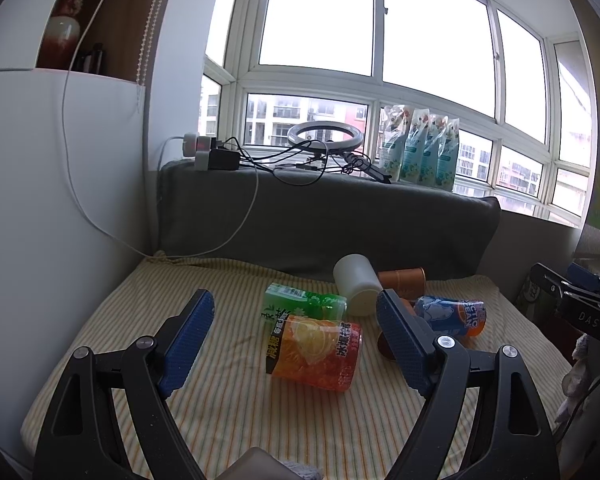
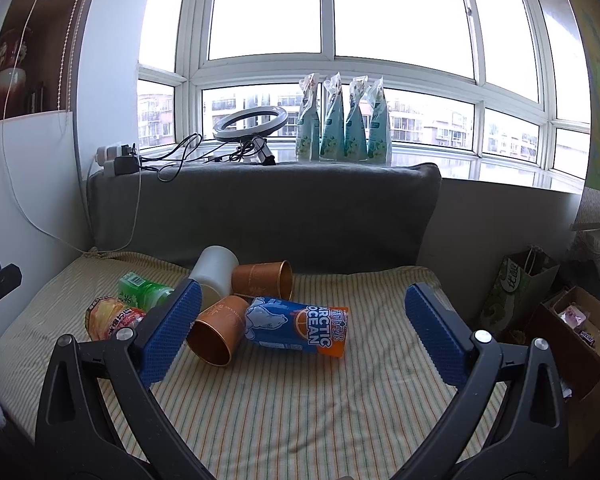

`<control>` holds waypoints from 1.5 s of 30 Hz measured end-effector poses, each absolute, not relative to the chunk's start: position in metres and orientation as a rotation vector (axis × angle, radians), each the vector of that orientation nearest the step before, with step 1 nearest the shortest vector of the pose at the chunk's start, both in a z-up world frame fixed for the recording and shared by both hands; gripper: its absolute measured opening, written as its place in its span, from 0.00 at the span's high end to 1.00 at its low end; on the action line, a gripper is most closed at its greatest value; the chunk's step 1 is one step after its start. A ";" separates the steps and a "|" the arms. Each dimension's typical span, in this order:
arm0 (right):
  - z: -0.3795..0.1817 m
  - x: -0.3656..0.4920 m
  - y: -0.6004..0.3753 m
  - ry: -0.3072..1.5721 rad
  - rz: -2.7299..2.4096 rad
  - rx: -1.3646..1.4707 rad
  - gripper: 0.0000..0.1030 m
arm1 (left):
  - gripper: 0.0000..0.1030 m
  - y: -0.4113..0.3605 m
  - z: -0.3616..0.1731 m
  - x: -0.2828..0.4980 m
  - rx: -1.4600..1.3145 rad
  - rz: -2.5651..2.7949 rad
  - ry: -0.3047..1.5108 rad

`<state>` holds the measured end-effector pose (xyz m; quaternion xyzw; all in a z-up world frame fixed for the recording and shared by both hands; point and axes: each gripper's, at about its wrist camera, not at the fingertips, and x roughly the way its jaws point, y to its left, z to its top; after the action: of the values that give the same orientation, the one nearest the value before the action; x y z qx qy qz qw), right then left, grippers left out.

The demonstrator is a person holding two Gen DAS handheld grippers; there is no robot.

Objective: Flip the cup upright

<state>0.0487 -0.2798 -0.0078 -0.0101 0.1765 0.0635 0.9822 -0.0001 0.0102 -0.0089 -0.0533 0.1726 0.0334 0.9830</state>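
Several cups lie on their sides on a striped cloth point(image 2: 300, 400). An orange-print cup point(image 1: 316, 354) and a green cup point(image 1: 304, 300) lie ahead of my open, empty left gripper point(image 1: 296, 312). A white cup point(image 1: 358, 284), a copper cup point(image 1: 402, 280) and a blue "Arctic Ocean" cup point(image 1: 452, 316) lie further right. In the right wrist view, my open, empty right gripper point(image 2: 302, 300) hovers over the blue cup point(image 2: 300, 330), with a copper cup point(image 2: 218, 330) beside its left finger, a second copper cup point(image 2: 264, 278) and the white cup point(image 2: 214, 272) behind.
A grey padded ledge point(image 2: 268, 212) backs the cloth, carrying a ring light point(image 2: 250, 122), chargers and cables point(image 1: 216, 154) and several pouches point(image 2: 344, 120). A white wall point(image 1: 60, 200) stands left. A paper bag point(image 2: 516, 288) and a cardboard box point(image 2: 576, 324) sit at right.
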 end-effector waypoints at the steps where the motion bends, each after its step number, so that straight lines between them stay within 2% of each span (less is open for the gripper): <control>1: -0.008 0.049 -0.280 0.355 0.128 -0.021 0.00 | 0.19 0.010 -0.009 0.000 -0.107 0.068 0.347; 21: -0.012 0.060 -0.275 0.379 0.162 -0.041 0.00 | 0.19 0.011 -0.012 0.004 -0.102 0.069 0.362; 32: -0.030 0.117 -0.271 0.567 0.365 -0.043 0.01 | 0.19 0.014 -0.024 0.005 -0.083 0.074 0.410; 45: -0.069 0.195 -0.252 0.991 0.524 0.230 0.15 | 0.19 0.018 -0.046 0.003 -0.088 0.050 0.491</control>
<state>0.1946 -0.2522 -0.0695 0.1088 0.4689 0.2478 0.8408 0.0028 0.0177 -0.0457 -0.0433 0.2428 0.0246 0.9688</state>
